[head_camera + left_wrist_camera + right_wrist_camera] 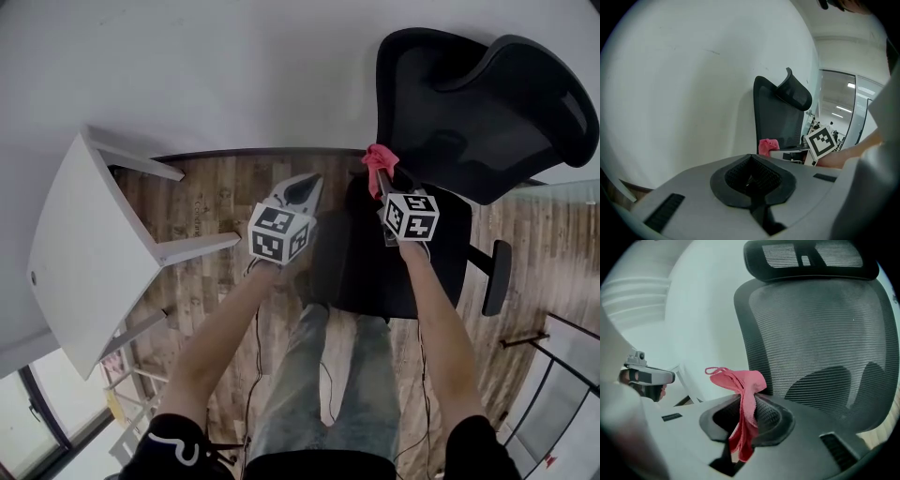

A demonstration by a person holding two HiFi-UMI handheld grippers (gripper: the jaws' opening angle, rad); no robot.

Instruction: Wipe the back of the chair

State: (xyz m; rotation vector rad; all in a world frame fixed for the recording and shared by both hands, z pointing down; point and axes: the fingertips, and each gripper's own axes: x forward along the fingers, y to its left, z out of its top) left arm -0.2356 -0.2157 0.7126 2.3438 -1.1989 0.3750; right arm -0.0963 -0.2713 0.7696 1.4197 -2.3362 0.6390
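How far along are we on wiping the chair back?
Done: the pink cloth is clamped in the right gripper's jaws. In hand: that gripper holds it up by the lower part of the chair's mesh back; I can't tell whether it touches. Left: the wipe itself, since nothing shows a pass made. The left gripper is shut and empty.

The head view looks steeply down, while both gripper views face the office chair (pixel 820 348), seen by all three, the right one closest.

Left hand-held gripper (pixel 751 177) closed — right hand-held gripper (pixel 746 414) pinches cloth (pixel 742 380).
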